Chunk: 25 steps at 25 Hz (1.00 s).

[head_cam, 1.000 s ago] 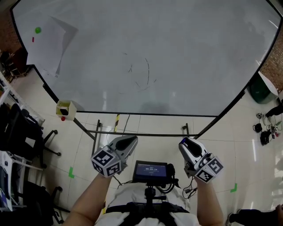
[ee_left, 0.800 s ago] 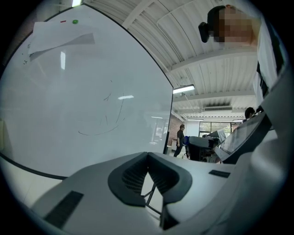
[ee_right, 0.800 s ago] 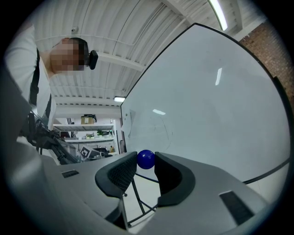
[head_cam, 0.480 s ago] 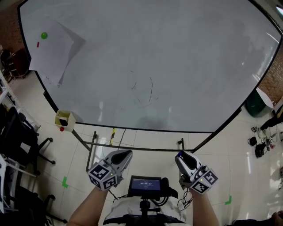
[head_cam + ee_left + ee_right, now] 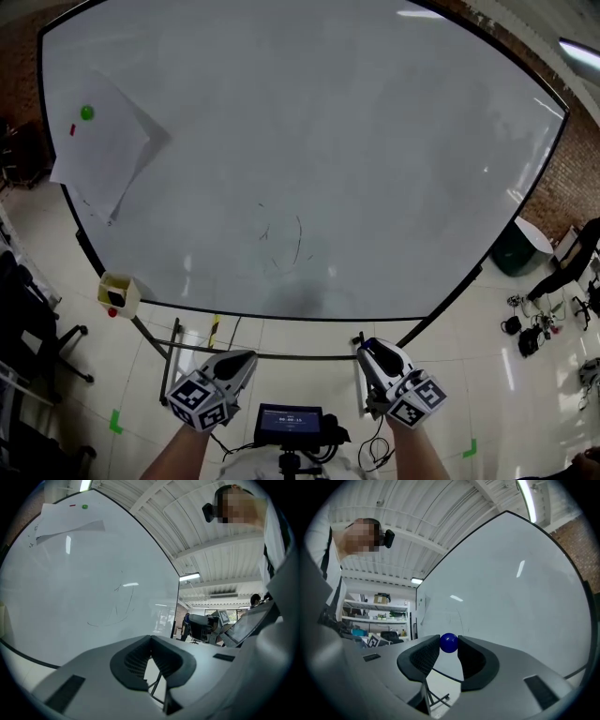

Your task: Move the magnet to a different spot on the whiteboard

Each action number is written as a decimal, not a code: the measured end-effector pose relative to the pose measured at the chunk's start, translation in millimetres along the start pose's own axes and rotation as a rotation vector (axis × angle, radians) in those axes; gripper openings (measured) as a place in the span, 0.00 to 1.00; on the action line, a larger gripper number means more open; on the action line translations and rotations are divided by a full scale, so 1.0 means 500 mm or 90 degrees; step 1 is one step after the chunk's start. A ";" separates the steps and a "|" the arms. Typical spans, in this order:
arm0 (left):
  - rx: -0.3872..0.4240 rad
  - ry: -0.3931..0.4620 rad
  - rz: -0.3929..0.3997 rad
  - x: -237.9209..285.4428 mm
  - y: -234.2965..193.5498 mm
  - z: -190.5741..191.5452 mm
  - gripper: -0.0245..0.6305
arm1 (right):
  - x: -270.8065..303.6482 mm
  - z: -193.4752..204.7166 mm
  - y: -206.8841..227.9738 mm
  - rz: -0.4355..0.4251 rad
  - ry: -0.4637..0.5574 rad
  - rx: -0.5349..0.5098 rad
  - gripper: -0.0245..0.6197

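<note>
Whiteboard (image 5: 375,141) lower, right gripper (image 5: 372,349) pinching round magnet (image 5: 449,643)

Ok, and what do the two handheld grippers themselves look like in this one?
The left gripper and the right gripper both have smooth, rounded shells in light grey. Each carries a white cube printed with black square markers at its rear end. The fingers are dark grey, with ribbed inner faces. The forearms behind the grippers show no sleeves.

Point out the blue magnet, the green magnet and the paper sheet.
blue magnet (image 5: 449,642): right gripper view, ball's centre, between the jaws.
green magnet (image 5: 87,113): head view, its middle.
paper sheet (image 5: 101,159): head view, bare middle.
</note>
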State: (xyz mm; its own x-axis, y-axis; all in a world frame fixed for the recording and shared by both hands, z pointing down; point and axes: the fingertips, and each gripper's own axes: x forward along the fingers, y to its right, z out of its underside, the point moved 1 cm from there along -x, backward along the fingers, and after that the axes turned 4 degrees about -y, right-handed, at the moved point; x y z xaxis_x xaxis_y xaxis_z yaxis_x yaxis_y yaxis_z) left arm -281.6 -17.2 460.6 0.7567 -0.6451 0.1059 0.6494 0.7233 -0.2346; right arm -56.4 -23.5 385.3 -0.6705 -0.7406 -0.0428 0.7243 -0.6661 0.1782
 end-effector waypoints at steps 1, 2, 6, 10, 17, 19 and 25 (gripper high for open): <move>0.001 0.000 0.003 0.001 -0.002 -0.003 0.09 | 0.004 -0.010 0.003 0.009 -0.003 -0.011 0.27; 0.003 0.000 0.005 0.002 -0.004 -0.007 0.09 | 0.008 -0.020 0.007 0.018 -0.006 -0.022 0.27; -0.004 -0.004 0.007 0.014 -0.013 -0.016 0.09 | 0.027 -0.067 0.039 0.051 -0.012 -0.063 0.27; 0.004 -0.014 0.013 0.027 -0.012 -0.020 0.09 | 0.045 -0.117 0.071 0.072 -0.021 -0.114 0.27; -0.010 0.004 0.032 0.056 -0.022 -0.037 0.09 | 0.088 -0.141 0.074 0.053 -0.077 -0.303 0.27; 0.000 -0.002 0.029 0.068 -0.030 -0.040 0.09 | 0.100 -0.144 0.083 0.056 -0.091 -0.336 0.27; 0.021 -0.010 0.048 0.122 -0.038 -0.047 0.09 | 0.134 -0.197 0.130 0.111 -0.119 -0.421 0.27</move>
State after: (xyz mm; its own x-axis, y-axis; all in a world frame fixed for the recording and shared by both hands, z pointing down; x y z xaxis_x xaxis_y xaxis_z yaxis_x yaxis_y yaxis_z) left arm -249.6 -76.1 449.0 0.8043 -0.5851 0.1040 0.5928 0.7774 -0.2102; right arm -38.4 -125.0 297.4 -0.5092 -0.8533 0.1126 0.7295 -0.4973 -0.4696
